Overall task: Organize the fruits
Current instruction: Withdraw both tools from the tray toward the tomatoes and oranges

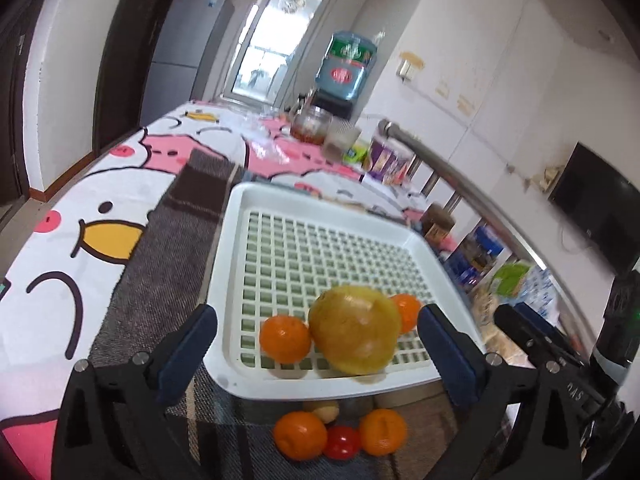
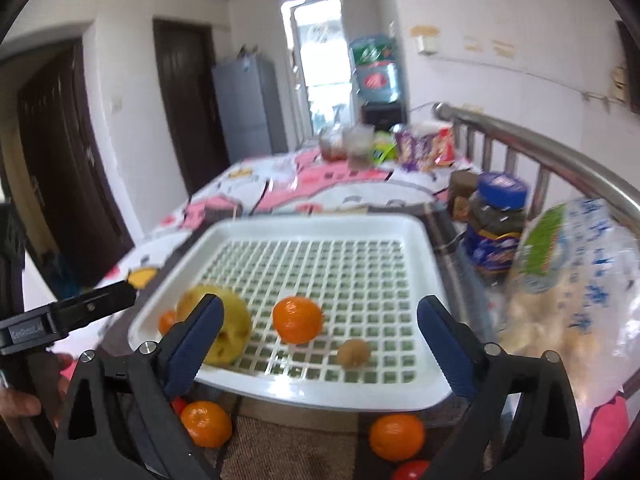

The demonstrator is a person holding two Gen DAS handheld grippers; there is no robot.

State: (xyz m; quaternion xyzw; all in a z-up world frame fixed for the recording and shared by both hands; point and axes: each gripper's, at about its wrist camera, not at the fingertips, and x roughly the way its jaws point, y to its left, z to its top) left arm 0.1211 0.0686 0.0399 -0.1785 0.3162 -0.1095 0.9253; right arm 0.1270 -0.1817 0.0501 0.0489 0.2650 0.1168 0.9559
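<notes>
A white slatted tray point(image 1: 320, 204) point(image 2: 320, 228) lies on a brown cloth. In it are a big yellow fruit point(image 1: 355, 330) point(image 2: 228, 332), two oranges point(image 1: 285, 339) point(image 1: 406, 312) point(image 2: 298, 319) and a small brown fruit point(image 2: 353, 353). In front of the tray lie two oranges point(image 1: 299, 435) point(image 1: 383, 431) point(image 2: 206, 423) point(image 2: 396, 437) and a red tomato point(image 1: 341, 442) point(image 2: 410, 470). My left gripper point(image 1: 318, 354) is open and empty over the tray's near edge. My right gripper point(image 2: 320, 344) is open and empty there too.
A cartoon-print sheet point(image 1: 80, 220) covers the surface. A steel rail point(image 2: 540, 148) runs along the right, with jars point(image 2: 496, 224), bags point(image 2: 572, 280) and snack packs point(image 2: 424, 148) beside it. The left gripper shows at the left of the right wrist view point(image 2: 72, 316).
</notes>
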